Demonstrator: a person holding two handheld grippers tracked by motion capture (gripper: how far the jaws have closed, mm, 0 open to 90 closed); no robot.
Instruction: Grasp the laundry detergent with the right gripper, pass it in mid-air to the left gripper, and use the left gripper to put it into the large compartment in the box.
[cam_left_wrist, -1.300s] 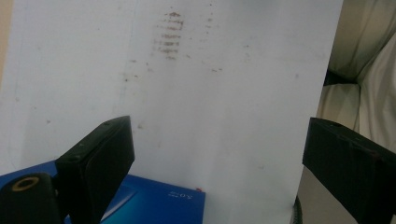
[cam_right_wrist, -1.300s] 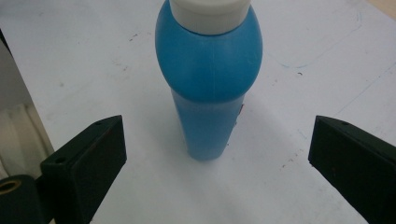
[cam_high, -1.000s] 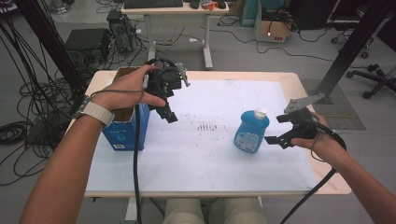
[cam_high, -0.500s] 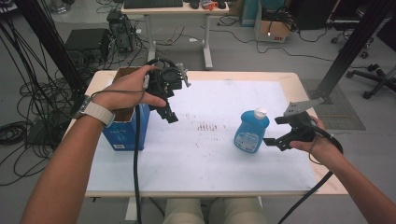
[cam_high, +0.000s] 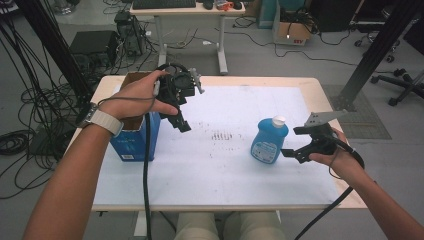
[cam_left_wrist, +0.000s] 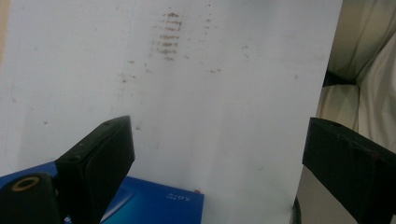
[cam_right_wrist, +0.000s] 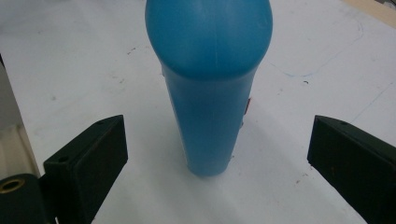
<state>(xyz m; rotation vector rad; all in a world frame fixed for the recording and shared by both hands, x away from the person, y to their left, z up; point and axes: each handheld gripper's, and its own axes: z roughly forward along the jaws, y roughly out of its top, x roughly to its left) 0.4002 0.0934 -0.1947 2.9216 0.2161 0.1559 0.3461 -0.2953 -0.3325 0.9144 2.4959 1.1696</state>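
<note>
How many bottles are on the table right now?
1: the blue bottle stands right of centre on the table, between the open jaws of the right gripper. The cardboard box interior is hidden.

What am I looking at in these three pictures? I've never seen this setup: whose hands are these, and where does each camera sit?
A person sits at a white table and holds hand-held tongs in each hand; there is no robot arm. The high view looks down from above. The left tongs hang open above the table beside a blue cardboard box, holding nothing. The right tongs are open too, just beside an upright blue bottle with a white cap, not yet gripping it. The other two pictures come from cameras riding on the tongs: the left gripper view looks down past its black jaws at the table and the box corner; the right gripper view faces the bottle standing between its spread jaws.
</note>
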